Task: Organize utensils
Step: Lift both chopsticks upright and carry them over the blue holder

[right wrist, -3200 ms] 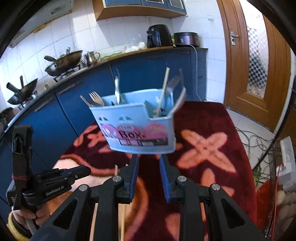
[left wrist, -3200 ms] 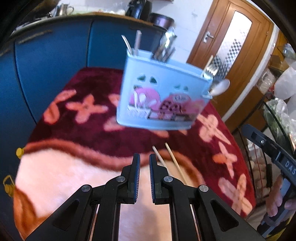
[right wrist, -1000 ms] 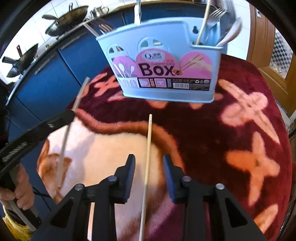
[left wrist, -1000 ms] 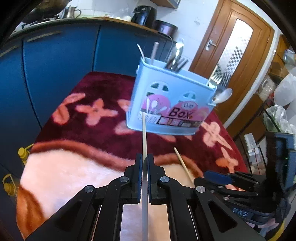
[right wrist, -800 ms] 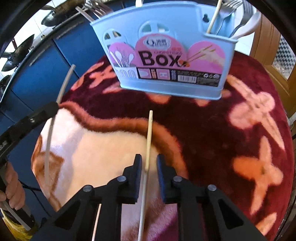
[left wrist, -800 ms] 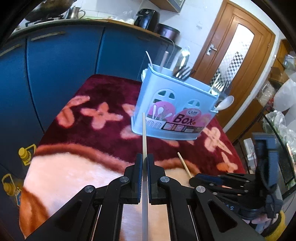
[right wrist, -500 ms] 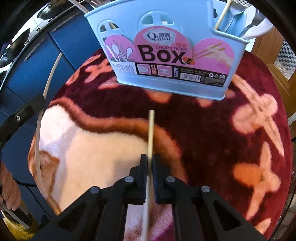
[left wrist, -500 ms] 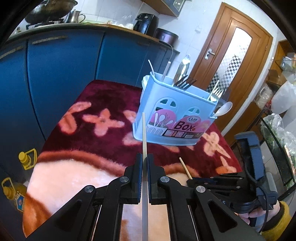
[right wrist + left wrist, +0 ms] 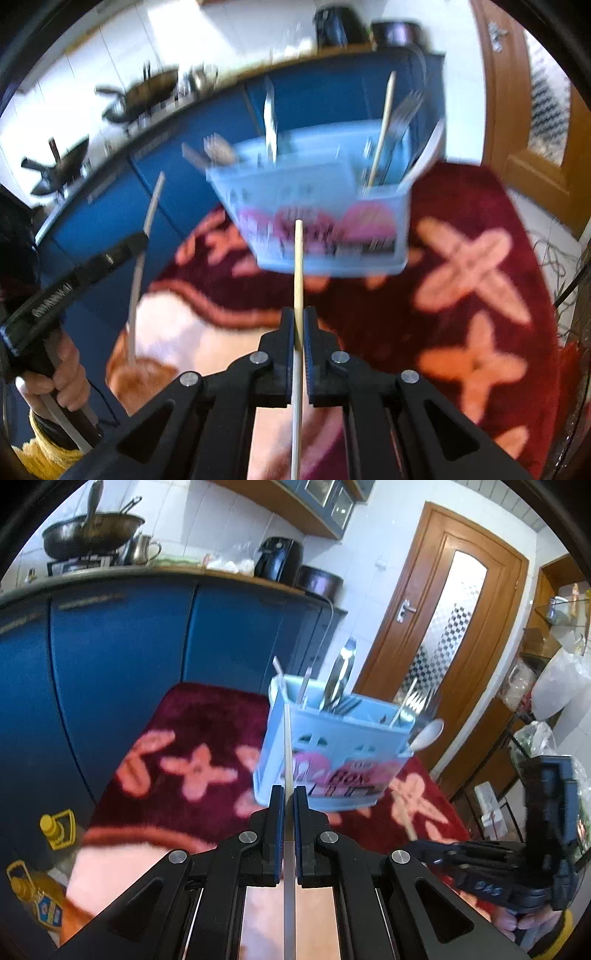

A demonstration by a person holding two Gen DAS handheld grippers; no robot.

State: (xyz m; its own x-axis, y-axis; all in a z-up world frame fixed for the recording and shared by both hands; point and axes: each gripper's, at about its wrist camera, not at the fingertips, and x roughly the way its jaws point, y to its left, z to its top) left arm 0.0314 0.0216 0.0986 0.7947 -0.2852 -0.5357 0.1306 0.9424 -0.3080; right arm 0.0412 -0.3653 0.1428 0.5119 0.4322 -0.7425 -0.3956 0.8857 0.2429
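Note:
A light blue utensil box point(image 9: 332, 753) with a pink "Box" label stands on the red flowered table cover point(image 9: 199, 731); it holds forks, spoons and a chopstick. My left gripper point(image 9: 289, 794) is shut on a pale chopstick point(image 9: 286, 746) that points up in front of the box. My right gripper point(image 9: 300, 317) is shut on a wooden chopstick point(image 9: 298, 266), also raised before the box point(image 9: 317, 206). The right gripper shows in the left wrist view point(image 9: 480, 853), and the left gripper shows in the right wrist view point(image 9: 85, 266).
Blue kitchen cabinets point(image 9: 110, 646) stand behind the table, with woks and appliances on the counter. A wooden door point(image 9: 443, 627) is at the right. Oil bottles point(image 9: 40, 897) stand on the floor at the left. A wire rack point(image 9: 576, 280) stands right of the table.
My right gripper has closed on the wooden chopstick and lifted it off the table. Both grippers have risen with their chopsticks towards the box.

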